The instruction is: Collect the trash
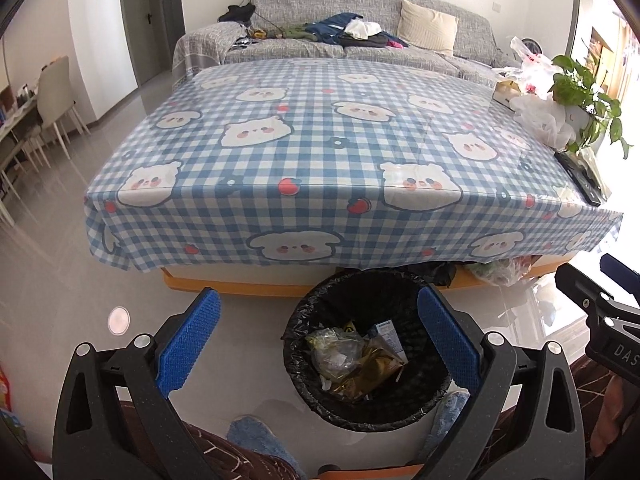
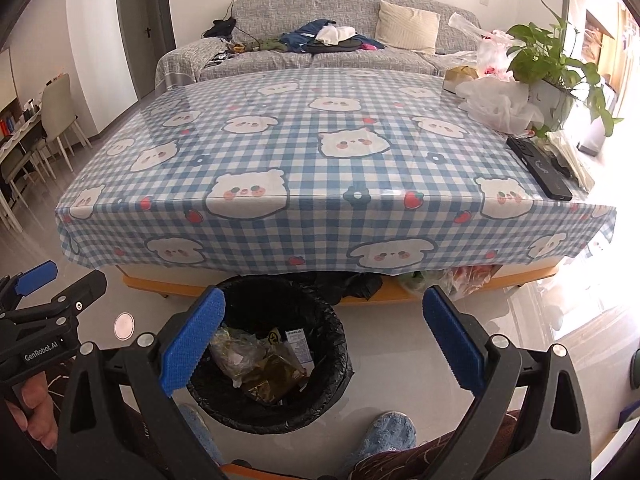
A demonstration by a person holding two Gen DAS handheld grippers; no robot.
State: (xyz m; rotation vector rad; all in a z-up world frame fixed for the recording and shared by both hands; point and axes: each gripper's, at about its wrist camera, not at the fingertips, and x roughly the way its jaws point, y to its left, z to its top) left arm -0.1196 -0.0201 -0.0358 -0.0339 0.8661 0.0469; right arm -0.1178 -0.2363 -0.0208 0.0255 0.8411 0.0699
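A black-lined trash bin (image 1: 304,364) stands on the floor in front of the table and holds several wrappers (image 1: 356,360); it also shows in the right wrist view (image 2: 332,360) with the wrappers (image 2: 260,364) inside. My left gripper (image 1: 318,316) is open and empty above the bin's left side. My right gripper (image 2: 324,312) is open and empty above the bin's right side. The low table has a blue checked cloth (image 1: 320,140), also in the right wrist view (image 2: 304,152). White plastic bags (image 2: 500,104) lie at the table's right edge.
A potted plant (image 2: 552,56), a tissue box (image 2: 460,74) and a black remote (image 2: 538,166) sit at the table's right. Bags lie under the table (image 2: 440,278). A grey sofa with clothes (image 2: 328,36) stands behind. Chairs (image 1: 56,96) are at left. My slippered feet (image 2: 384,436) are beside the bin.
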